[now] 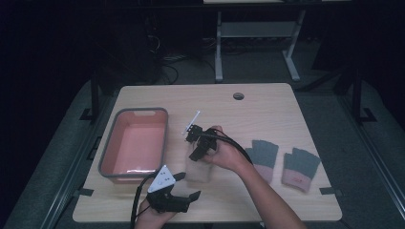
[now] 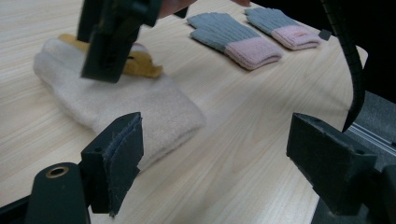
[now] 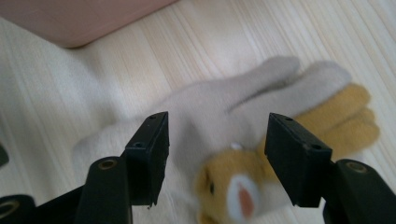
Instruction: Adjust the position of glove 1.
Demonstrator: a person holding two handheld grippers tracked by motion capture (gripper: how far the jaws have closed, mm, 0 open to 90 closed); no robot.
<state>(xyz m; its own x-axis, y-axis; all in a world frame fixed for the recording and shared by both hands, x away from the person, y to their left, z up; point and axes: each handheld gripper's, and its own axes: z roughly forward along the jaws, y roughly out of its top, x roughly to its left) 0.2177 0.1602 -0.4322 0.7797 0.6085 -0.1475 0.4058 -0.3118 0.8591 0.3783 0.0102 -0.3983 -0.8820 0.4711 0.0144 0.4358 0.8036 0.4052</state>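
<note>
A cream fleece glove (image 1: 198, 171) with a yellow animal face lies flat in the middle of the table. My right gripper (image 1: 197, 151) hovers just over its finger end, jaws open and empty. In the right gripper view the right gripper (image 3: 217, 135) straddles the cream glove (image 3: 219, 107) above the animal face (image 3: 233, 186). My left gripper (image 1: 187, 186) is open near the front edge, just beside the glove's cuff. The left gripper view has the left gripper (image 2: 219, 144) wide open, with the cuff of the cream glove (image 2: 149, 107) close to its left jaw and the right gripper (image 2: 109, 51) above.
A pink bin (image 1: 165, 138) with a grey rim stands left of the glove; its wall (image 3: 84, 18) is close in the right gripper view. Two grey gloves with pink cuffs (image 1: 262, 157) (image 1: 300, 168) lie at the right. A cable hole (image 1: 238, 96) is near the far edge.
</note>
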